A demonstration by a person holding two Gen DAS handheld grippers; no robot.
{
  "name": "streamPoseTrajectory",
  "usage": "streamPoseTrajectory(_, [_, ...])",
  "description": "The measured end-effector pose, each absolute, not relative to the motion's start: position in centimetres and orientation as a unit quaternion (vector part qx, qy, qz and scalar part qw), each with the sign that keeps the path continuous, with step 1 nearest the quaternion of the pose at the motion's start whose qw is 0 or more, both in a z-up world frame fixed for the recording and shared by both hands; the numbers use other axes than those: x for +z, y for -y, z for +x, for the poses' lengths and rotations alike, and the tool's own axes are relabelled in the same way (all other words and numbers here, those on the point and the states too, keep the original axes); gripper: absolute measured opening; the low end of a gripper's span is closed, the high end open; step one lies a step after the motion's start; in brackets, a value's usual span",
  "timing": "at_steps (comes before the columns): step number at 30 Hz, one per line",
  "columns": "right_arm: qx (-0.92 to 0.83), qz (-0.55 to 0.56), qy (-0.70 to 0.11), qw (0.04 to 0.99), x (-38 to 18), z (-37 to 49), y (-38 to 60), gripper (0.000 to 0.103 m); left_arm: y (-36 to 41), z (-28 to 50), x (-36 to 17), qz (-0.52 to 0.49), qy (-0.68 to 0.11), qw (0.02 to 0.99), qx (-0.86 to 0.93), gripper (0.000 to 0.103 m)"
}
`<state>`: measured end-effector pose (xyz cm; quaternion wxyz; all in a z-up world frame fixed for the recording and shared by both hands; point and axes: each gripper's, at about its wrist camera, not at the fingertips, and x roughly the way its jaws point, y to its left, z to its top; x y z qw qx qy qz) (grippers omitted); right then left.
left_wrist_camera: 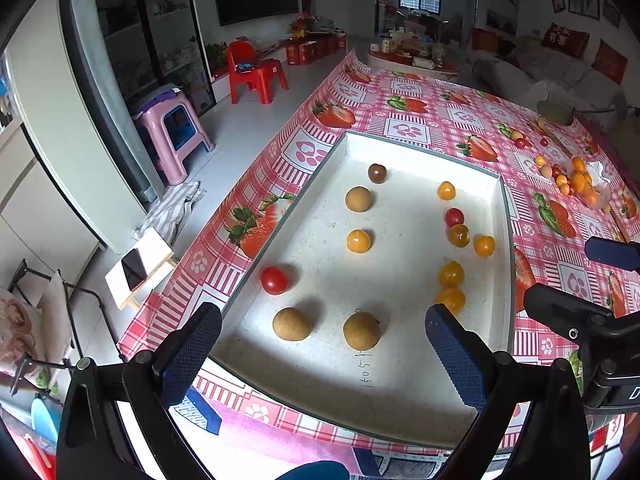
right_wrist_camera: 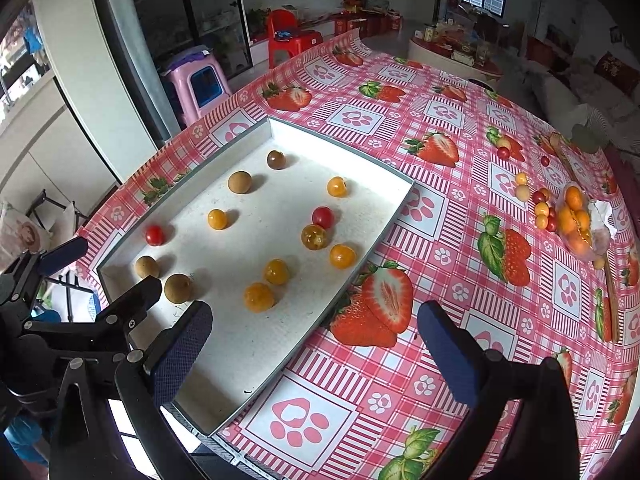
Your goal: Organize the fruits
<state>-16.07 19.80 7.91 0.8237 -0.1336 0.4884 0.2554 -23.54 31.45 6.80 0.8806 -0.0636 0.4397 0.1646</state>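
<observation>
A white shallow tray (left_wrist_camera: 505,240) (right_wrist_camera: 394,208) lies on the strawberry tablecloth. It holds several small fruits: tan round ones (left_wrist_camera: 361,331) (right_wrist_camera: 178,277), red tomatoes (left_wrist_camera: 275,280) (right_wrist_camera: 154,235), and yellow-orange ones (left_wrist_camera: 451,274) (right_wrist_camera: 259,297). A loose pile of orange, yellow and red fruits (left_wrist_camera: 576,180) (right_wrist_camera: 568,216) sits at the table's far right. My left gripper (left_wrist_camera: 324,356) is open and empty over the tray's near end. My right gripper (right_wrist_camera: 316,348) is open and empty above the tray's right edge.
A clear plastic bag (right_wrist_camera: 592,236) lies with the fruit pile. A pink stool (left_wrist_camera: 172,132) and red chair (left_wrist_camera: 256,70) stand on the floor to the left. The table's left edge runs close to the tray.
</observation>
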Motion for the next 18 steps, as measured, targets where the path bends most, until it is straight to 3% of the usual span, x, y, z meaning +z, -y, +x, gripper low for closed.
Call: streamPoseTrajectory(18, [0.258,-0.132,-0.488,0.823,8.05,-16.09,-20.06,0.102,-31.49,-23.82,6.61,-0.064,-0.444,0.878,0.168,0.103])
